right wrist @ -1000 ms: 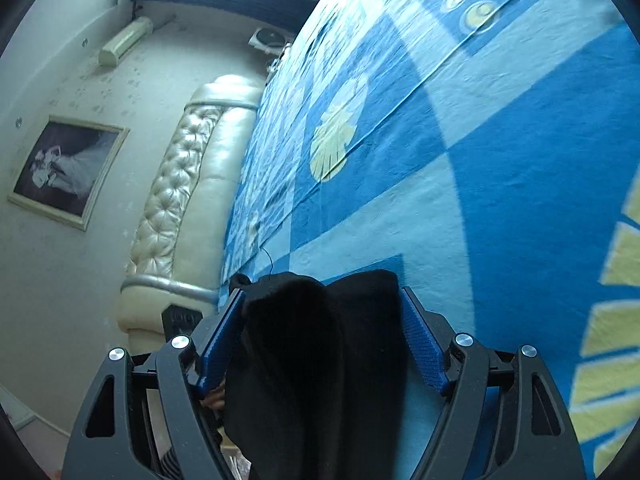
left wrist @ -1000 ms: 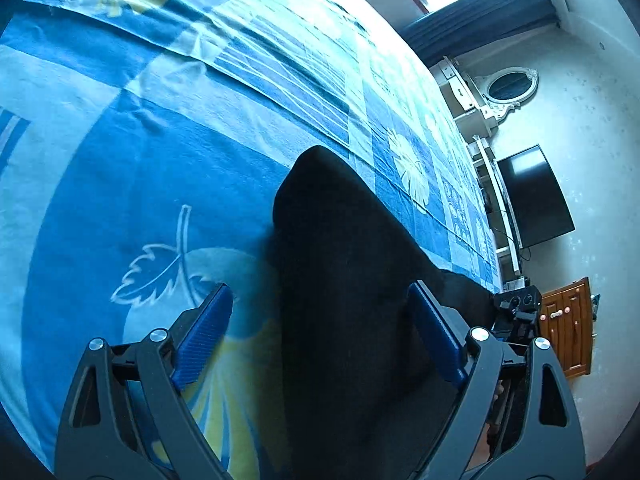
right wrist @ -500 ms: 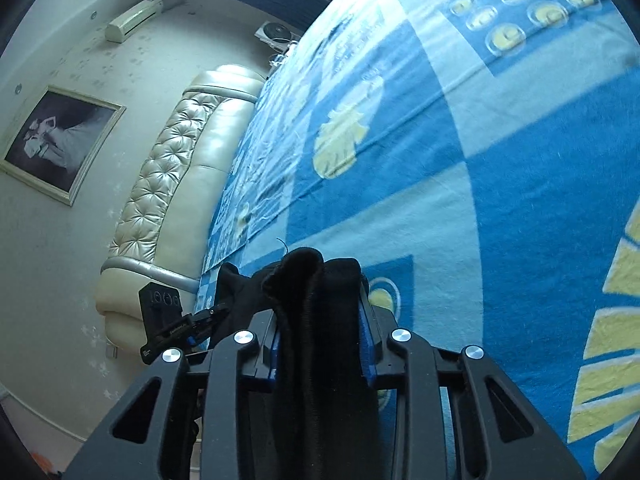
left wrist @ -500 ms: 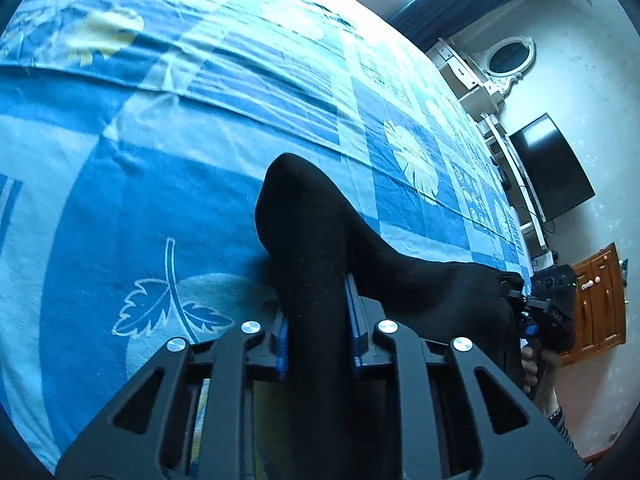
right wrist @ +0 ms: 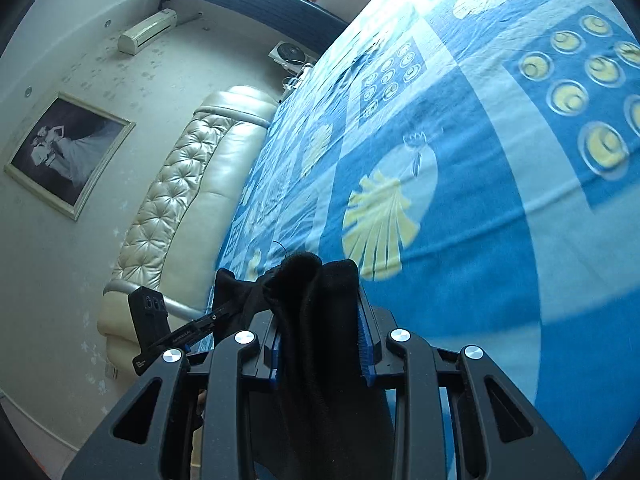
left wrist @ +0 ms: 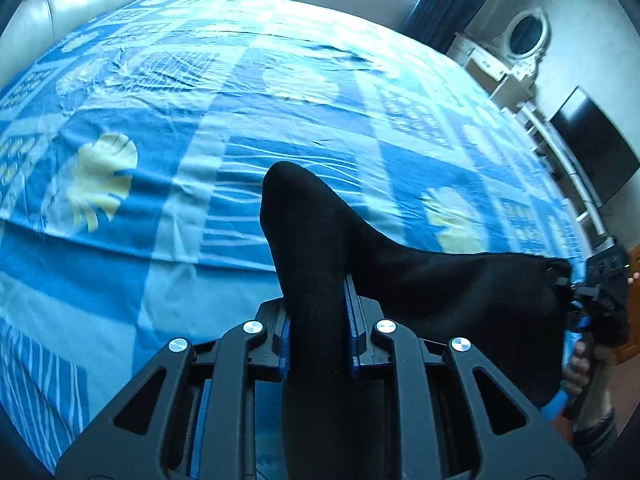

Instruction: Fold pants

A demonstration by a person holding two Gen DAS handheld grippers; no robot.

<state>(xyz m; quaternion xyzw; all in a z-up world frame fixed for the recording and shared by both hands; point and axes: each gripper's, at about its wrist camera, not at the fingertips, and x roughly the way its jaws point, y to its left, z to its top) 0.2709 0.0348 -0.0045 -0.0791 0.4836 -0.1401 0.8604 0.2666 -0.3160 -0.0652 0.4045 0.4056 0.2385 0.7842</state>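
Pants (left wrist: pixel 320 240), one black pair, hang clamped between two hand-held grippers, left (left wrist: pixel 318 316) and right (right wrist: pixel 322 336), above one blue bed (left wrist: pixel 160 160).

No text can be read. In the right wrist view, the other gripper's (right wrist: pixel 176 336) black arm carries small white lettering and marks, too tiny and blurred to make out.

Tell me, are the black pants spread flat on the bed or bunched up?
Bunched: the black pants hang between the shut left gripper and right gripper.
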